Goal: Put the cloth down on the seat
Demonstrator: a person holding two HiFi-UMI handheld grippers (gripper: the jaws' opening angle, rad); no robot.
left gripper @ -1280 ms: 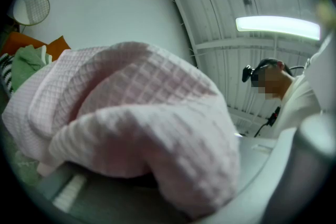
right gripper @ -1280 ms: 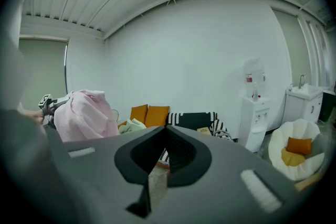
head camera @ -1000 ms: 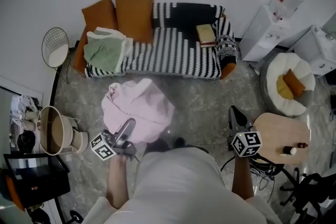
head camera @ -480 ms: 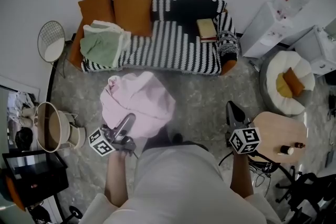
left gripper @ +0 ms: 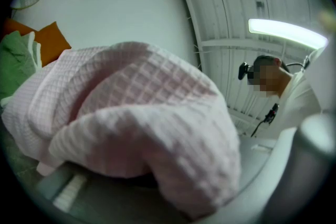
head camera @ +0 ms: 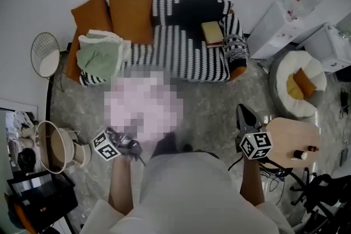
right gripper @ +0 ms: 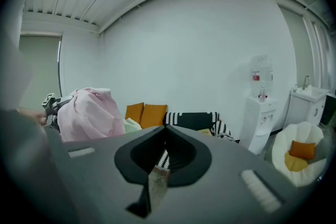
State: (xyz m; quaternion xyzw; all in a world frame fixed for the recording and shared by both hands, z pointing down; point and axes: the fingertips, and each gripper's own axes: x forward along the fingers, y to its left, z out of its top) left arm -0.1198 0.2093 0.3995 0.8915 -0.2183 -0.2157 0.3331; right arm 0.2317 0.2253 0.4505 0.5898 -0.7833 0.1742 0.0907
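Note:
A pink waffle-weave cloth (left gripper: 131,113) hangs bunched from my left gripper (head camera: 127,138), whose jaws are shut on it; the cloth drapes over the jaws and hides them in the left gripper view. In the head view a mosaic patch covers the cloth, which sits over the floor just in front of the sofa (head camera: 181,55). The sofa's seat has a black-and-white striped cover. My right gripper (head camera: 243,113) is held to the right over the floor, shut with nothing in it. The pink cloth (right gripper: 86,113) also shows at the left of the right gripper view.
On the sofa lie a green cloth (head camera: 98,55) at the left, two orange cushions (head camera: 130,15) and a book (head camera: 213,33) at the right. A round wooden side table (head camera: 293,137), a white beanbag chair (head camera: 299,85), a water dispenser (head camera: 279,24) and a basket (head camera: 55,145) stand around.
The pink cloth has moved a little up toward the sofa while still held by the left gripper. The right gripper has barely moved.

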